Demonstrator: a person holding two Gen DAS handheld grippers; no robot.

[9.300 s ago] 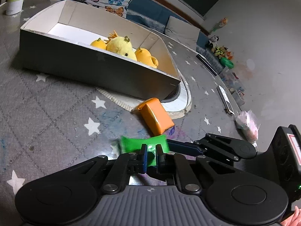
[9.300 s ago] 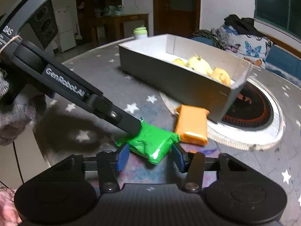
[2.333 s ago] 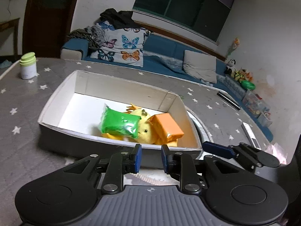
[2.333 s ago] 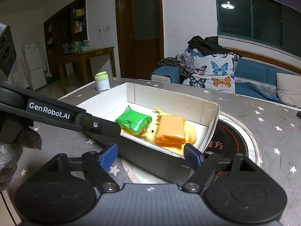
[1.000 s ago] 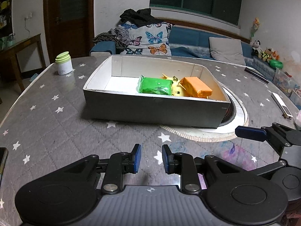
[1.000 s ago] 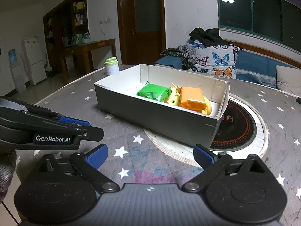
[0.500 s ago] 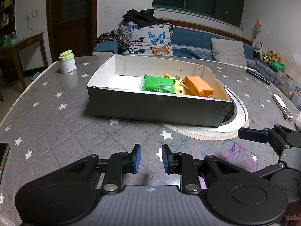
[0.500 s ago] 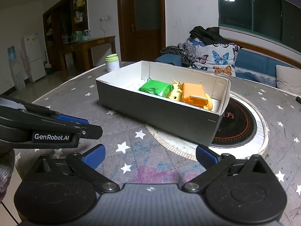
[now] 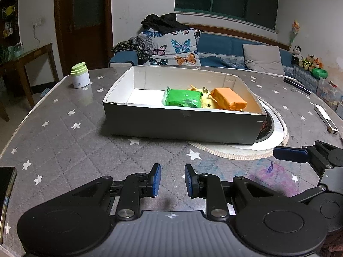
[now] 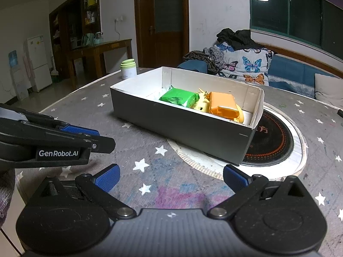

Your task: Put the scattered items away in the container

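Note:
A grey cardboard box (image 9: 182, 124) with a white inside stands on the starred grey table; it also shows in the right wrist view (image 10: 178, 122). Inside lie a green packet (image 9: 183, 99) (image 10: 179, 98), an orange packet (image 9: 228, 98) (image 10: 221, 105) and yellow plush chicks (image 9: 206, 102) (image 10: 201, 105). My left gripper (image 9: 170, 180) is near the table's front, well short of the box, its jaws a small gap apart and empty. My right gripper (image 10: 170, 177) is wide open and empty, also short of the box.
A white jar with a green lid (image 9: 79, 75) stands at the far left of the table. A round hob with a white ring (image 10: 272, 141) lies under the box's right end. A phone (image 9: 6, 184) lies at the left edge. A remote (image 9: 325, 118) lies at the right.
Both grippers have drawn back from the box since 2.3 s ago and now hover low over the table front. In the last second the views barely shift. The packets stay in the box.

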